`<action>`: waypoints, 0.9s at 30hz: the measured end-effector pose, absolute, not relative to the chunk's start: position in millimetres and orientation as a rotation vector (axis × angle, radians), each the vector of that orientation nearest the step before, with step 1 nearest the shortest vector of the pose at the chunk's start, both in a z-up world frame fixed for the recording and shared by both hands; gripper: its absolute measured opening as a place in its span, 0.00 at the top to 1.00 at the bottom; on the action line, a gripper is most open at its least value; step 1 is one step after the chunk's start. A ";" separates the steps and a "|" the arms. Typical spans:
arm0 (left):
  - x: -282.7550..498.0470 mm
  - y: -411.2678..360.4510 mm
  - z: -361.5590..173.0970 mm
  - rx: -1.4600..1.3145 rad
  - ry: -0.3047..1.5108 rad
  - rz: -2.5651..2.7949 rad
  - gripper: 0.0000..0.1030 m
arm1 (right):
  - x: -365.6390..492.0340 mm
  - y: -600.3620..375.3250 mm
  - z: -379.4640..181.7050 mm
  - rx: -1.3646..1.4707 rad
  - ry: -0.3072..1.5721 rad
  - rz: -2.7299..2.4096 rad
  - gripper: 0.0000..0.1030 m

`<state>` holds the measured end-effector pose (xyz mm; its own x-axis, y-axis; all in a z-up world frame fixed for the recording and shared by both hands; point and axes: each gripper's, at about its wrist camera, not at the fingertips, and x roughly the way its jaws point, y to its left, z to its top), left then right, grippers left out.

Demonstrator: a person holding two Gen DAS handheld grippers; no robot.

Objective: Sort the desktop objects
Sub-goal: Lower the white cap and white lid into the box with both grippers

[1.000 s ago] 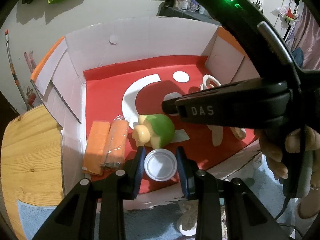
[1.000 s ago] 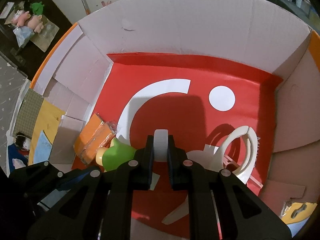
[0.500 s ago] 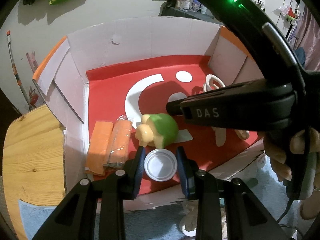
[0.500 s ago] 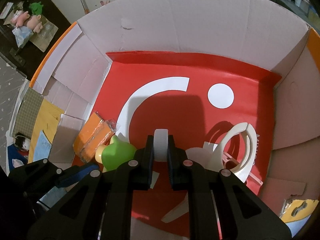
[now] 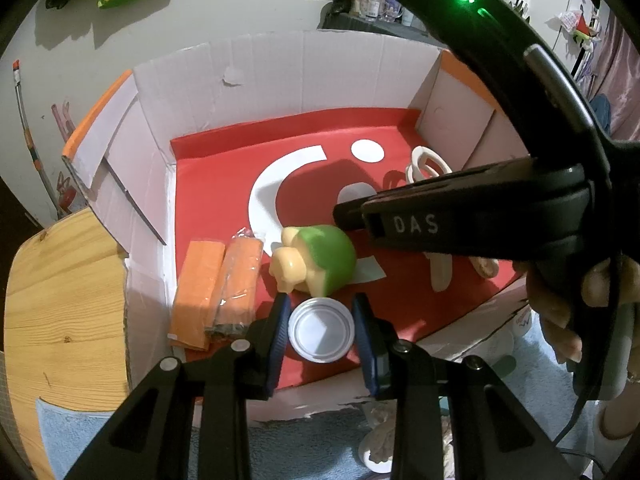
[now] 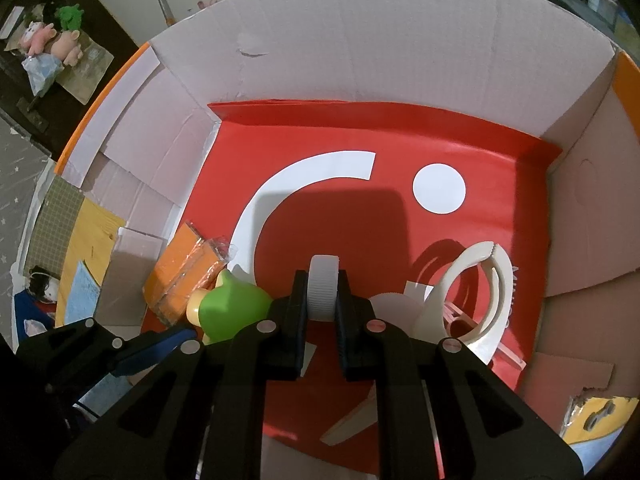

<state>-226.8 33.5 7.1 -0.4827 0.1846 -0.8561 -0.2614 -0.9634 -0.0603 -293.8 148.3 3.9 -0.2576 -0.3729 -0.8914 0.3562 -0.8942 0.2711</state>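
Note:
My left gripper (image 5: 322,330) is shut on a round white jar (image 5: 322,330), held over the near edge of the cardboard box (image 5: 280,72). My right gripper (image 6: 323,292) is shut on a ribbed white cap (image 6: 323,284), held on edge above the red box floor; it shows as a black body in the left wrist view (image 5: 460,224). A green and yellow toy (image 5: 316,258) lies in the box just beyond the jar and shows in the right wrist view (image 6: 228,308). Two orange packets (image 5: 216,284) lie left of it. A cream tape dispenser (image 6: 476,296) sits at the right.
The box has tall white walls (image 6: 360,40) and a red floor with white marks (image 6: 439,188). A wooden table (image 5: 60,300) stands left of the box. A blue cloth (image 5: 320,452) lies below the near edge. A hand (image 5: 572,312) holds the right gripper.
Both grippers keep their hold and have barely moved. The view of the box has shifted slightly; nothing was let go.

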 end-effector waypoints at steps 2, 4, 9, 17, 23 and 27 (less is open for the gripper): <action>-226.3 33.1 7.3 -1.430 0.113 2.501 0.67 | -293.9 150.1 4.5 1.558 -0.028 -2.179 0.89; -226.0 32.6 7.3 -1.432 0.113 2.499 0.67 | -294.1 151.8 5.1 1.566 -0.035 -2.176 0.89; -225.5 30.1 8.1 -1.433 0.101 2.499 0.67 | -294.3 155.9 7.0 1.574 -0.053 -2.171 0.89; -226.0 28.8 8.9 -1.433 0.092 2.499 0.67 | -294.4 160.5 10.4 1.585 -0.061 -2.167 0.88; -226.5 29.1 7.8 -1.438 0.093 2.496 0.67 | -294.7 163.6 13.1 1.592 -0.065 -2.168 0.88; -227.2 29.2 7.2 -1.444 0.091 2.492 0.67 | -295.6 165.3 15.1 1.593 -0.068 -2.170 0.88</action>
<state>-227.2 29.2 7.2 -0.4724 0.1913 -0.8604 -0.2536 -0.9644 -0.0752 -295.6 165.3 15.1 -0.2357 -0.3779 -0.8953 0.3208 -0.8999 0.2954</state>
